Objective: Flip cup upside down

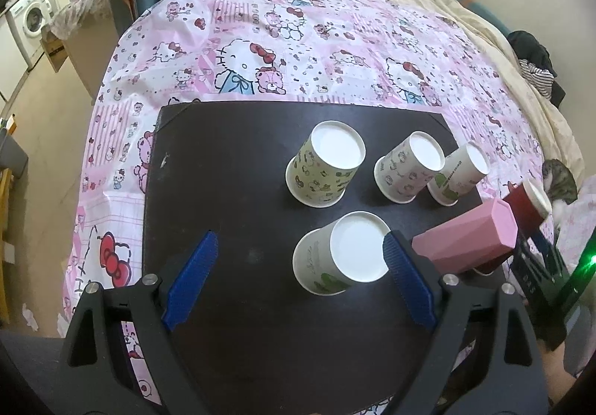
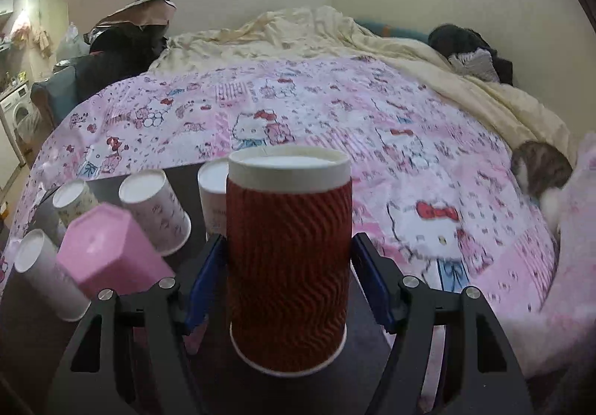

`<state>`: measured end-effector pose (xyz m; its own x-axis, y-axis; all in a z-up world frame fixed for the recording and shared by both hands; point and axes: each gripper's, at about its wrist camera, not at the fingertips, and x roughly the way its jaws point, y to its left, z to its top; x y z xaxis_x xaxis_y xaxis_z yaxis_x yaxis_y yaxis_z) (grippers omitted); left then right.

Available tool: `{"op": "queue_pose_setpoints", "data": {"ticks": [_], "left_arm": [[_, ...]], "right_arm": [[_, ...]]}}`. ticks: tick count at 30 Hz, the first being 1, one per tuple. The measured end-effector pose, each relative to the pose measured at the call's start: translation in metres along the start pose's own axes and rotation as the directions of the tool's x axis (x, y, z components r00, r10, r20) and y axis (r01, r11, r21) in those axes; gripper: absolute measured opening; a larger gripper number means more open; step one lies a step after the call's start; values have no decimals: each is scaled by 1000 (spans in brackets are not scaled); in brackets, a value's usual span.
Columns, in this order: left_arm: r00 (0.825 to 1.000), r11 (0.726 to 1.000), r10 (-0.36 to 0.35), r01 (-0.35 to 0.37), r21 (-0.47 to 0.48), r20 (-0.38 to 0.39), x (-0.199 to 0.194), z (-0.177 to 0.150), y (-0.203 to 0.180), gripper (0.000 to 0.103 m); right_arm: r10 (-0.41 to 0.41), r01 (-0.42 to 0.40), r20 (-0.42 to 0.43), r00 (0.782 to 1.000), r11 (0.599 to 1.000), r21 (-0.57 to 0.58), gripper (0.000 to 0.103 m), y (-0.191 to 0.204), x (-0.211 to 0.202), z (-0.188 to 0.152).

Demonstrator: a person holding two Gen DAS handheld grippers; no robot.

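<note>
The right gripper [image 2: 288,284] is flanking the red ribbed paper cup [image 2: 289,262], its blue fingers [image 2: 203,288] sitting at either side of the cup's lower wall. Whether they are pressing the cup or just beside it is hard to tell. The cup is already standing inverted, white base up and rim down, at the right edge of the dark square board [image 1: 231,169]. Its long axis is running vertical, directly ahead of this gripper, so the right hand is plainly the nearer one.

The left gripper [image 1: 300,281] is hanging spread wide and grasping nothing, with an overturned white paper cup [image 1: 341,253] touching its right finger. A pink hexagonal plastic cup [image 2: 108,254] and three more inverted printed paper cups [image 1: 387,165] are standing further back. The red cup's rim contact with the board is blurred, and the pink cup is hiding most of it from the left wrist view.
</note>
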<state>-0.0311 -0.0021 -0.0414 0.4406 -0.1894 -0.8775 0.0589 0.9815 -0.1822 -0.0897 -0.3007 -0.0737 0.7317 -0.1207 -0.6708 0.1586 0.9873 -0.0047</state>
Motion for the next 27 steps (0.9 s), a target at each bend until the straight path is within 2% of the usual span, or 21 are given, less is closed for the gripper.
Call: {"op": "queue_pose_setpoints", "data": {"ticks": [7, 11, 14, 17, 19, 22, 25, 27], "left_arm": [[999, 999, -12, 10, 38, 30, -11, -7, -7, 89], [996, 998, -15, 9, 61, 90, -27, -13, -9, 88], [984, 998, 7, -18, 64, 176, -45, -24, -12, 88], [970, 997, -4, -14, 74, 244, -62, -39, -18, 88], [953, 997, 8, -30, 70, 302, -75, -50, -23, 88], [935, 997, 3, -32, 76, 355, -88, -66, -30, 89], [927, 995, 35, -67, 73, 374, -91, -81, -36, 102], [926, 995, 47, -77, 66, 374, -89, -88, -37, 103]], "right_arm": [[69, -66, -75, 995, 997, 37, 75, -1, -8, -2], [88, -84, -69, 994, 994, 65, 80, -6, -29, -1], [114, -114, 2, 993, 989, 90, 92, -13, -63, 5], [167, -173, 68, 984, 982, 82, 103, -13, -97, 8], [192, -199, 97, 977, 978, 61, 103, -9, -118, 7], [217, -220, 93, 972, 975, 21, 103, 1, -135, 2], [215, -213, 72, 974, 977, -27, 103, 16, -139, -8], [220, -217, 83, 972, 975, -36, 103, 22, -140, -16]]}}
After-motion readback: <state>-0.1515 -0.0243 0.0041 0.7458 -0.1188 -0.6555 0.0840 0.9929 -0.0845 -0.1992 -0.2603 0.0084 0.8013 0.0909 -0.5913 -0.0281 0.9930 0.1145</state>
